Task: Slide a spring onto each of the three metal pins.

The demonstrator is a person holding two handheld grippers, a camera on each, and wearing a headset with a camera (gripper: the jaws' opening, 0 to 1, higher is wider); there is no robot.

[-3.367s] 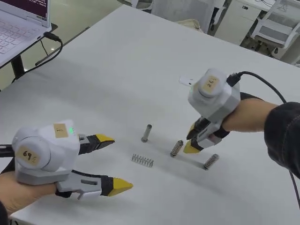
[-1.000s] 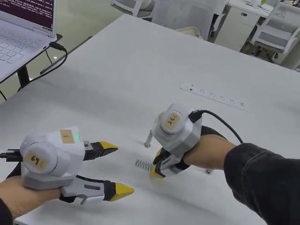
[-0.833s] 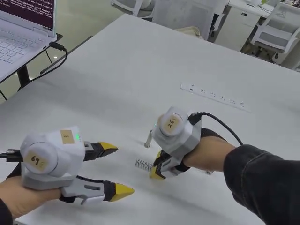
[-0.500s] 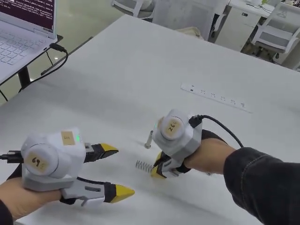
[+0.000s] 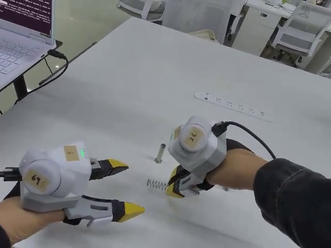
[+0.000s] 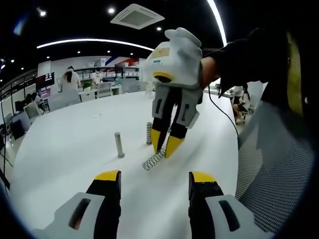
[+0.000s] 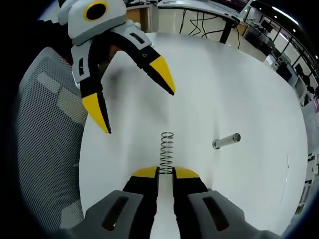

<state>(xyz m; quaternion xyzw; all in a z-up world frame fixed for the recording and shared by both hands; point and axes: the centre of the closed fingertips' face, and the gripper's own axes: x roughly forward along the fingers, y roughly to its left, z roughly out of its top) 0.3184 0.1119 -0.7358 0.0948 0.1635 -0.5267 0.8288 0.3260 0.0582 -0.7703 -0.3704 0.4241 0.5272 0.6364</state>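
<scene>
Nearest me, my left gripper (image 5: 129, 187) hangs with its yellow-tipped jaws spread wide and nothing between them (image 6: 154, 179); its round sticker reads "69", and the smaller label beside the green light is too small for me to read. Just beyond, the small silver wire spring (image 5: 155, 184) lies flat on the white table (image 5: 129, 82), and my right gripper (image 5: 173, 192), stickered "26", has its jaws pinched on the spring's near end (image 7: 166, 173), which hides the last coils (image 7: 167, 152). 3.4 seconds ago that gripper was over by the two sprung pins at the right; it has since crossed to this loose spring. The bare upright steel pin (image 5: 160, 153) stands just behind. My right hand covers the sprung pins; one spring-wrapped pin (image 6: 148, 133) shows from the left gripper view. Farther off lie a white power strip (image 5: 232, 106) and, far left, a laptop (image 5: 20, 31) with unreadable text.
</scene>
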